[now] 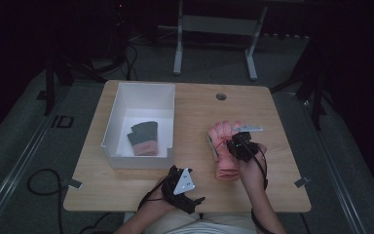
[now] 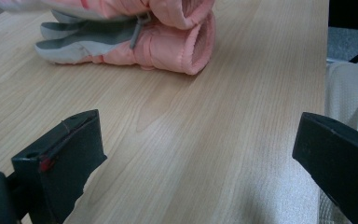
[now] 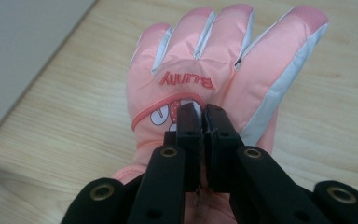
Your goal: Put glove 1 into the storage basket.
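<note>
We saw a pink glove [image 3: 205, 79] with white strips between its fingers and the word "Bunny" on its back, lying on the desk [image 1: 195, 105] right of a white bin [image 1: 114, 122] that held a grey and pink glove [image 1: 143, 138]. Our right hand-held gripper [image 3: 203, 114] sat over the pink glove's back, its jaws closed together on the fabric. Our left hand-held gripper [image 1: 187, 187] hovered low at the desk's near edge, jaws wide apart and empty.
</note>
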### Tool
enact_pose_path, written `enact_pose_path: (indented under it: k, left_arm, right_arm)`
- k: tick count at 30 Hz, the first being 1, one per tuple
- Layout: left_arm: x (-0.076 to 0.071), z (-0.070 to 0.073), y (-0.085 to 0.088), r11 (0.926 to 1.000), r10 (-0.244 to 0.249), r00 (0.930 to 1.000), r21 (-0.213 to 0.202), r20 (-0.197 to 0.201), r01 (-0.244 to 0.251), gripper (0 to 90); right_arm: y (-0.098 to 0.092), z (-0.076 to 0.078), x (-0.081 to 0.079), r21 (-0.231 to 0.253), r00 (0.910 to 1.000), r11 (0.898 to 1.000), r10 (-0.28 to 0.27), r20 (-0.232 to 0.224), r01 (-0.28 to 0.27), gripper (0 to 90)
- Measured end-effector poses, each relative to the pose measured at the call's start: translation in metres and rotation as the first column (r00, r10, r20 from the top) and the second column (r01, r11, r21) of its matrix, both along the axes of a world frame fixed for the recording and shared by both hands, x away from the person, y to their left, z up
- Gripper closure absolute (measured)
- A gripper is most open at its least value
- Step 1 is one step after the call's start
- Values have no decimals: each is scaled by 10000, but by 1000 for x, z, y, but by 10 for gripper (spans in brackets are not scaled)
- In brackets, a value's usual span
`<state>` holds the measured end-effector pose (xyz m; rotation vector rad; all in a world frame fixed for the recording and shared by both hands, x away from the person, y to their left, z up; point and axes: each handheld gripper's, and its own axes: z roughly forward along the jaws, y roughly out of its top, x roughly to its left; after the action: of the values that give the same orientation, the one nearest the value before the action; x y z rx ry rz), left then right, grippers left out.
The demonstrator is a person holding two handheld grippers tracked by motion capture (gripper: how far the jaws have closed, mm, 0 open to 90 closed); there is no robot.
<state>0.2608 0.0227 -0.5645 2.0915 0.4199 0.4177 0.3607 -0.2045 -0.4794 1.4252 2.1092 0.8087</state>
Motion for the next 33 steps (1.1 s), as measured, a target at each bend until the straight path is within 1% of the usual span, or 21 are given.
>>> enact_pose_path:
  k: [2,5,7,10,13,16,20,21,23,26,27,28,29,30,31,32,33]
  left_arm:
    - [0,0,0,10000,-1,10000,6,-20,1,14]
    - [0,-1,-1,10000,-25,10000,30,-31,25,14]
    - [0,-2,-2,9999,-82,10000,74,30,82,14]
    - [0,-2,-2,9999,-100,9999,11,22,100,14]
    - [1,-2,-2,10000,-73,10000,50,-12,73,15]
    - [2,-1,-2,10000,-63,10000,-60,-64,63,15]
    - [2,3,-1,9995,-6,9999,-317,-157,1,15]
    - [2,4,-2,9995,49,9998,-314,-206,-55,15]
    - [1,6,-2,9995,126,9993,-274,-356,-136,36]
    - [-1,12,-4,9993,215,9990,-284,-392,-227,37]
    - [-1,13,-4,9992,254,9988,-290,-407,-266,36]
    - [-1,16,-4,9989,314,9983,-345,-491,-331,36]
    - [-1,16,-4,9989,314,9983,-345,-491,-331,35]
    - [0,19,-4,9979,352,9972,-521,-655,-386,35]
    - [1,22,-4,9970,341,9966,-670,-749,-391,32]
    - [2,23,-4,9966,336,9961,-724,-812,-396,32]
    - [3,26,-4,9962,311,9956,-785,-889,-382,32]
  right_arm:
    - [-1,-7,2,-18,9999,10000,-32,-142,31,856]
    - [-1,-16,3,-117,9997,9999,13,-227,-15,855]
    - [0,-22,5,-132,9996,9999,31,-290,-35,855]
    - [-1,-30,7,-117,9995,9998,133,-295,-136,852]
    - [-3,-32,8,-18,9994,9999,165,-317,-165,846]
    - [-5,-32,7,97,9993,9997,214,-297,-211,824]
    - [-9,-22,4,562,9993,9978,369,-98,-363,733]
    - [-10,-18,2,597,9990,9972,449,21,-450,711]
    - [-11,-14,1,760,9967,9939,780,236,-796,666]
    - [-14,-8,0,888,9946,9909,988,316,-1012,574]
    - [-16,-6,-1,937,9931,9894,1065,482,-1106,512]
    - [-17,-5,-1,906,9925,9893,1096,538,-1141,485]
    - [-17,-5,-1,906,9925,9893,1096,538,-1141,485]
    - [-19,-4,0,964,9915,9880,1155,598,-1209,431]
    - [-24,0,-1,1089,9897,9858,1192,790,-1274,363]
    - [-31,5,-3,1513,9861,9765,1410,882,-1532,271]
    - [-31,5,-3,1513,9861,9765,1410,882,-1532,271]
